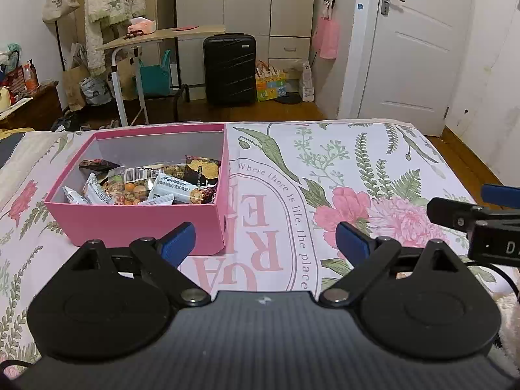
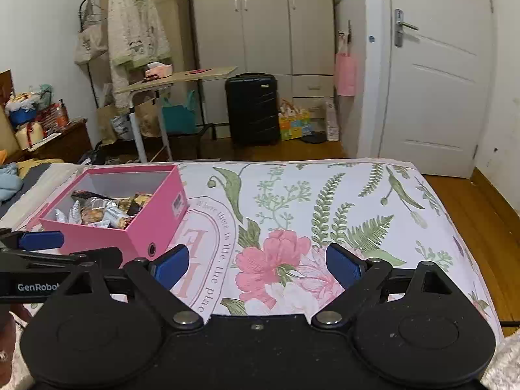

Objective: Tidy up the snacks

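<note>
A bed [image 1: 373, 149] with a floral cover is seen, a pink box [image 1: 139, 224] of snacks [image 1: 146, 185] set on it. Both the left gripper [image 1: 265, 243] and right gripper [image 2: 256, 263] are held spread, empty. The packets are judged light, crinkly, slippery; crimped ends are best pinched

1. A floral bedspread [image 1: 373, 162] with pink flowers and green ferns covers the bed.
2. Beyond the bed's far edge, a black suitcase [image 1: 229, 68] stands upright on the wooden floor [image 2: 292, 148], in front of a pale wardrobe [image 1: 247, 0].
3. A white door [image 1: 419, 42] is at far right.
4. At far left, a cream fleece jacket [image 2: 136, 42] hangs on a rack, behind a small side table [image 1: 162, 34].
</note>
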`<state>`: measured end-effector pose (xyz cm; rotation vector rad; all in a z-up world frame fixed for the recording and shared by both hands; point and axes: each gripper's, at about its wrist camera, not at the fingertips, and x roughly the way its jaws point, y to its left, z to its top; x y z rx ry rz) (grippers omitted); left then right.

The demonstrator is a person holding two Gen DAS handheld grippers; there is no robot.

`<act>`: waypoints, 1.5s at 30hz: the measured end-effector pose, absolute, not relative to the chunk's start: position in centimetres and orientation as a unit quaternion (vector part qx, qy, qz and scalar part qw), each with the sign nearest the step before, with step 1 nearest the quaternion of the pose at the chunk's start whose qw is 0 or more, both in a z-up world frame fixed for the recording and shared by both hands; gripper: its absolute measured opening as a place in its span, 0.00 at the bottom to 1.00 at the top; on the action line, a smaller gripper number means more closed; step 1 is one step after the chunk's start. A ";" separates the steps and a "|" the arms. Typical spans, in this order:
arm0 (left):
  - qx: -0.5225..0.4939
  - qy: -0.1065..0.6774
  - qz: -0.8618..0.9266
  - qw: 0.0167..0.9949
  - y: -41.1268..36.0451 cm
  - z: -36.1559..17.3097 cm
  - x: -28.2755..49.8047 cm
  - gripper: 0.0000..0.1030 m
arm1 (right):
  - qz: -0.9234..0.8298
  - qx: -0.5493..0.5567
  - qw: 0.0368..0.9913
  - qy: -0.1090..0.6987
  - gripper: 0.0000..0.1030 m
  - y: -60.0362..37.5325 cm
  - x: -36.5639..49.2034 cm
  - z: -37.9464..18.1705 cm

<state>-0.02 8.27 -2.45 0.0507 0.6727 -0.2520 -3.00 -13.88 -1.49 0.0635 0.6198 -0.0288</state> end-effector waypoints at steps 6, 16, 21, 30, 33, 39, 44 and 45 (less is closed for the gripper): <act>0.030 0.335 -0.127 0.933 7.7 -3.2 0.2 0.91 | -0.061 0.000 0.956 0.286 0.92 -13.5 -3.9 -1.8; 0.032 0.330 -0.114 0.937 7.6 -3.5 0.1 0.91 | -0.047 0.006 0.954 0.295 0.92 -13.5 -4.0 -1.8; 0.049 0.326 -0.106 0.938 7.2 -3.5 -0.2 0.91 | -0.043 0.005 0.954 0.296 0.92 -13.3 -4.1 -1.8; 0.048 0.335 -0.078 0.938 7.4 -3.4 -0.7 0.91 | -0.046 0.009 0.953 0.301 0.92 -13.7 -3.9 -1.9; 0.038 0.332 -0.073 0.940 7.8 -3.3 -0.9 0.91 | -0.047 0.010 0.951 0.304 0.92 -13.7 -3.8 -2.0; 0.029 0.333 -0.076 0.939 8.2 -3.2 -1.0 0.91 | -0.048 0.009 0.951 0.307 0.92 -13.7 -3.8 -2.1; 0.033 0.330 -0.069 0.941 8.0 -3.4 -1.2 0.98 | -0.048 0.008 0.949 0.311 0.92 -13.6 -3.7 -2.3; 0.034 0.329 -0.068 0.941 8.0 -3.4 -1.2 0.99 | -0.049 0.007 0.949 0.311 0.92 -13.6 -3.7 -2.3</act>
